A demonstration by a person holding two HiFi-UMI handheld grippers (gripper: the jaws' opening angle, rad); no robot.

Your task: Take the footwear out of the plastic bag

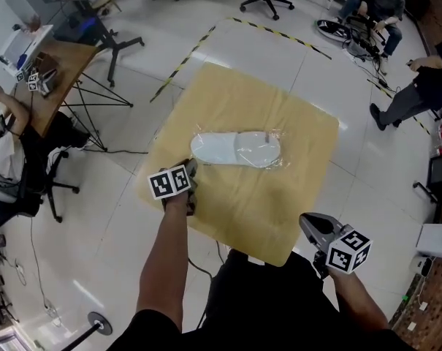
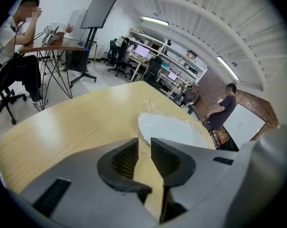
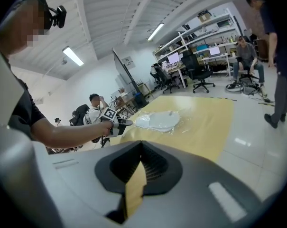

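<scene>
**Footwear not yet out of bag; left gripper (image 1: 192,165) nearest it.**

The white flat slipper (image 1: 235,149), sealed in a clear plastic bag (image 1: 278,160), lies mid-way on the yellow wooden tabletop (image 1: 279,210), long axis 9-to-3 o'clock. Left gripper jaws part-open, nothing between them; the slipper's end sits near at 1 o'clock. Right gripper (image 1: 305,221) has jaws closed and empty, off the table's 5 o'clock edge, well apart. Judged: left reaches first.
</scene>
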